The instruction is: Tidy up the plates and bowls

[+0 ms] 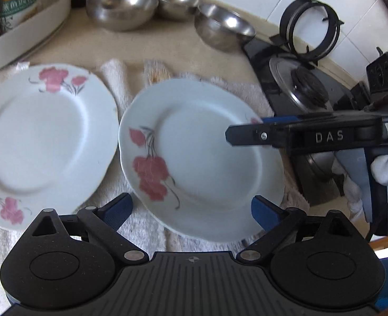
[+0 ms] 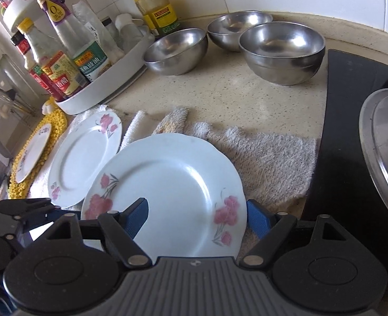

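a white scalloped plate with pink flower sprays (image 2: 173, 184) sits tilted over a pale fluffy towel (image 2: 273, 163) on the speckled beige desk (image 2: 220, 92), its rim running between the blue pads of the right gripper (image 2: 196, 216). the left wrist view shows that gripper side-on, its fingers (image 1: 246, 134) closed on the plate's right edge — the lower finger is hidden under the plate. a second white flowered plate (image 1: 44, 137) lies flat just beside it on the left, rims close; whether they touch is unclear through motion blur.

the left gripper (image 1: 191, 210) hovers low at the near edge of the tilted plate, its fingers spread wide and clamping nothing. a white-gloved hand (image 1: 386, 168) on the right gripper's handle is cut off at the frame edge.

three stainless steel bowls (image 2: 280, 52) stand at the back of the desk, well apart from the plates. only the right wrist view shows a third small plate on a yellow woven mat (image 2: 33, 155) and the full round white tray of sauce bottles (image 2: 109, 79); only the left wrist view shows the black burner ring (image 1: 309, 26) — propped against the tiled wall.
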